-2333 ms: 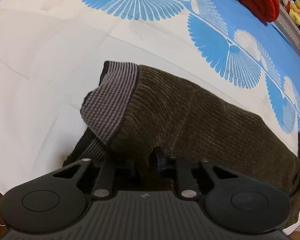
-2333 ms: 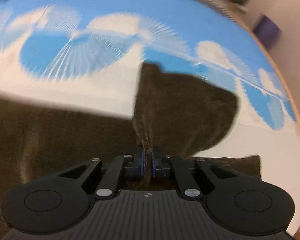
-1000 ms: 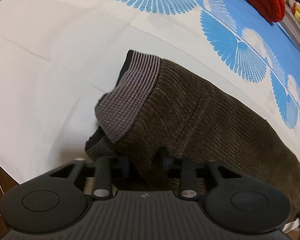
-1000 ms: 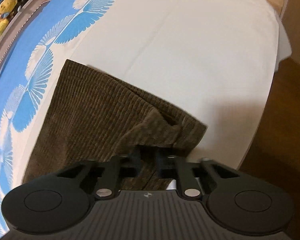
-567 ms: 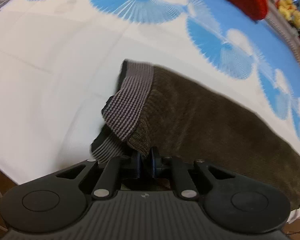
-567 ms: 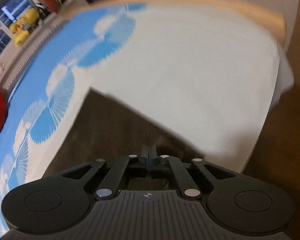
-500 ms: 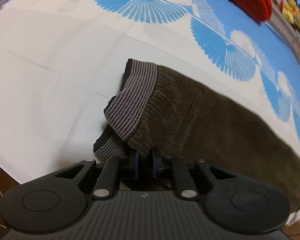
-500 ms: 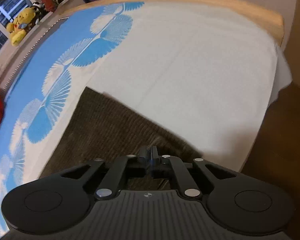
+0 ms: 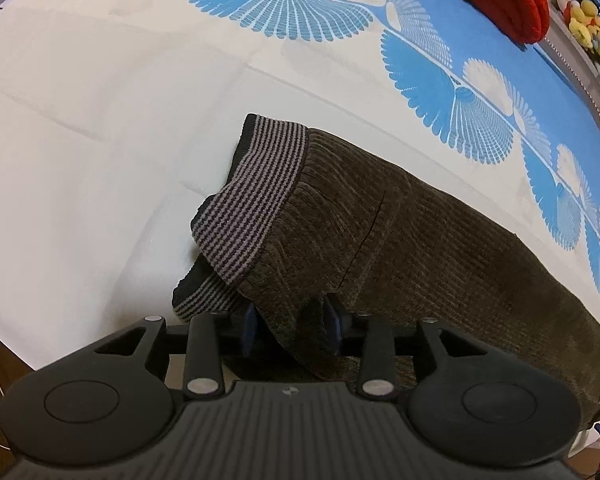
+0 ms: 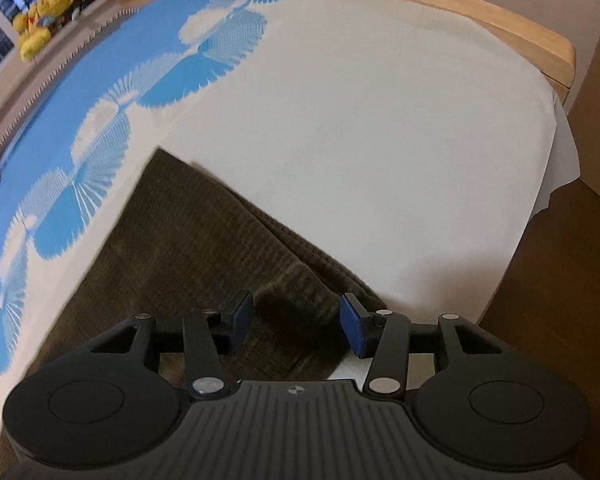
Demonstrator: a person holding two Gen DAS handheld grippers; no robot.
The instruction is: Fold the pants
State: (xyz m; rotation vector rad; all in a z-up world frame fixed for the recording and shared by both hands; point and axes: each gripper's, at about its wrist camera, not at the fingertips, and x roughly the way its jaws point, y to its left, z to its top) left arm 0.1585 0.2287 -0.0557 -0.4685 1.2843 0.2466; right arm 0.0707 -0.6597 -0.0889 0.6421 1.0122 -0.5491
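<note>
Brown corduroy pants (image 9: 420,240): soft, limp; grip the striped waistband (image 9: 252,184). Left tongs (image 9: 290,322) and right tongs (image 10: 296,322) have just opened, released.

the pants (image 9: 420,240) are dark olive-brown corduroy with fine ribs running along the fabric. they lie folded lengthwise on the bed sheet (image 9: 100,140), on its plain white part, just short of the blue fan-patterned band. the waistband (image 9: 256,184) is knitted, striped in grey and black; its upper layer curls over and stands slightly raised, with a second striped edge showing beneath it. a seam line runs across the cloth near the waist. at the other end, the leg hems (image 10: 300,264) lie stacked and slightly offset, close to the sheet's near edge.
</note>
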